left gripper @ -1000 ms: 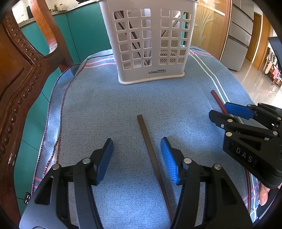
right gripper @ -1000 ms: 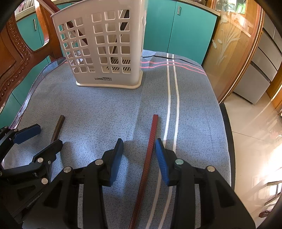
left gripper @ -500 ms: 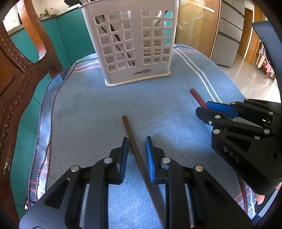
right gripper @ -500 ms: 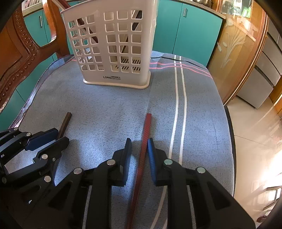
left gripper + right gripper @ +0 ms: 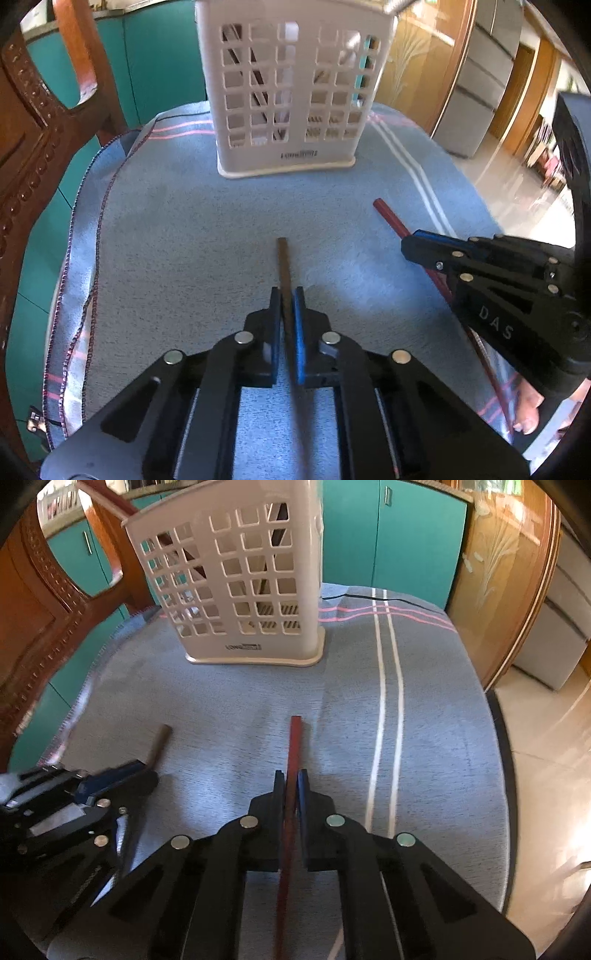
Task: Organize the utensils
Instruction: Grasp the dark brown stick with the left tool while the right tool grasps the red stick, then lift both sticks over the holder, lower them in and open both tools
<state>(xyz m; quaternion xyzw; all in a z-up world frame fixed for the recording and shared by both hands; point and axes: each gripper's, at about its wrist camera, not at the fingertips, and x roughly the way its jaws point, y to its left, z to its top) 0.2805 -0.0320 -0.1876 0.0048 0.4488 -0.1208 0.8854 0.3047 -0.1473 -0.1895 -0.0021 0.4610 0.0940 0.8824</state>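
My left gripper (image 5: 287,295) is shut on a dark brown chopstick (image 5: 283,262) that points toward the white slotted utensil basket (image 5: 291,92). My right gripper (image 5: 291,777) is shut on a red chopstick (image 5: 294,742), also pointing toward the basket (image 5: 236,579). The right gripper (image 5: 417,245) and red chopstick (image 5: 391,221) show at the right of the left wrist view. The left gripper (image 5: 136,768) and brown chopstick (image 5: 159,744) show at the lower left of the right wrist view. Several utensils stand inside the basket.
A blue cloth with white and pink stripes (image 5: 388,686) covers the round table. A carved wooden chair (image 5: 33,122) stands at the left edge. Teal cabinets (image 5: 413,535) are behind the basket. The table edge drops to a tiled floor (image 5: 546,738) on the right.
Both grippers have closed fully, each on its chopstick. Both have moved a little closer to the basket, and the chopsticks now line up with the fingers.
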